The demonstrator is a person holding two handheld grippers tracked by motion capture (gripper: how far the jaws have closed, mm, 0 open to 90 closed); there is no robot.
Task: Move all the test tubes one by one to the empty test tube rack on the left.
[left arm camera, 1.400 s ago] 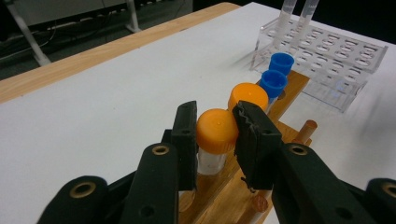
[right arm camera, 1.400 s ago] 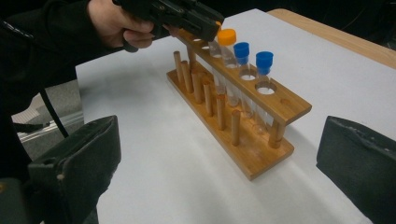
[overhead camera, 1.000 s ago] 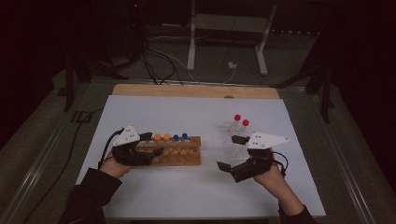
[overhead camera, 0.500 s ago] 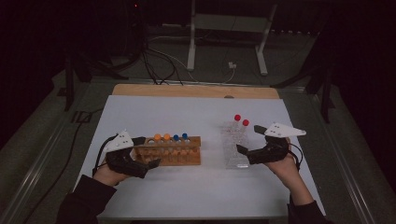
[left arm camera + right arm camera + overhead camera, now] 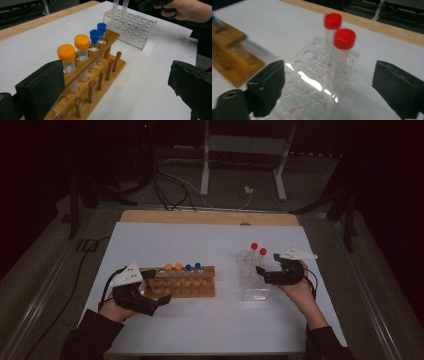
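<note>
**benchwatcher:** Standing right behind them. The right gripper (image 5: 264, 272) is the one in play. Its jaws are spread and have just been narrowing, nothing pinched yet. Between them, a bit ahead, sits the clear plastic rack (image 5: 312, 95), and the nearer red-capped tube (image 5: 342, 57) stands in it just ahead of the gap, slightly toward the right-hand jaw. Its long axis is upright, so I'd guess the jaws have to come in level from the side and close across the tube body under the cap. The second red-capped tube (image 5: 331, 30) is right behind it, close enough to get bumped.

**tubefan42:** What about the other hand?

**benchwatcher:** The left gripper (image 5: 152, 287) has its jaws wide apart around the near end of the wooden rack (image 5: 100, 75), holding nothing that I can see. The first orange-capped tube (image 5: 67, 62) stands right beside its left-hand jaw, then another orange, then two blue-capped ones further along. That hand is well away from the red tubes.

**tubefan42:** Tubes look like what?

**benchwatcher:** Slim clear plastic, bright red screw caps, look empty, a bit blurred.
</note>
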